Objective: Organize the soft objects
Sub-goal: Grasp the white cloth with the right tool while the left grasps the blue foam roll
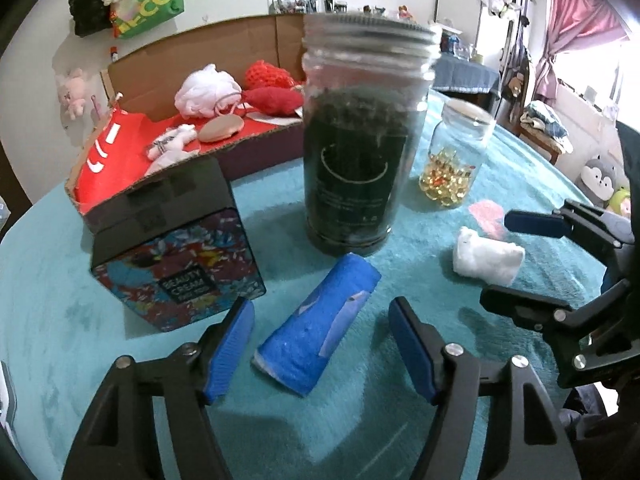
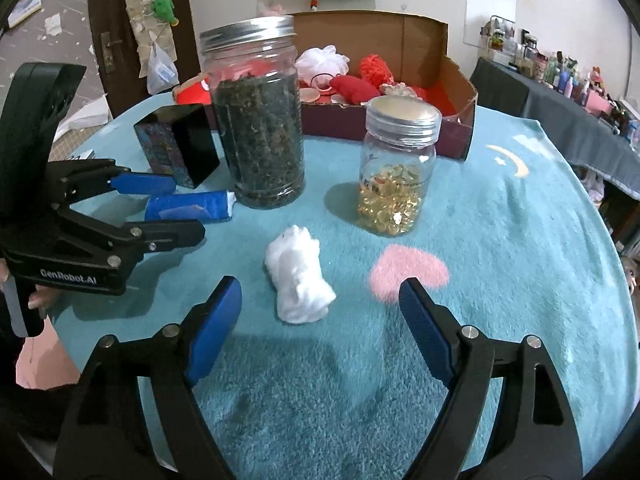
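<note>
A rolled blue cloth (image 1: 316, 326) lies on the teal table cover, between the open jaws of my left gripper (image 1: 322, 344); it also shows in the right wrist view (image 2: 190, 208). A rolled white cloth (image 2: 298, 276) lies just ahead of my open, empty right gripper (image 2: 320, 320); it also shows in the left wrist view (image 1: 486, 256). A cardboard box (image 1: 192, 92) at the back holds a white pouf (image 1: 206, 90), red knitted items (image 1: 272, 98) and small plush toys (image 1: 170, 146). The left gripper appears in the right wrist view (image 2: 168, 208), the right one in the left wrist view (image 1: 516, 256).
A tall jar of dark dried leaves (image 1: 356, 140) stands just behind the blue cloth. A small jar of gold capsules (image 1: 454, 160) stands to its right. A patterned beauty cream box (image 1: 172, 248) stands left of the blue cloth. A pink heart (image 2: 408, 270) marks the cover.
</note>
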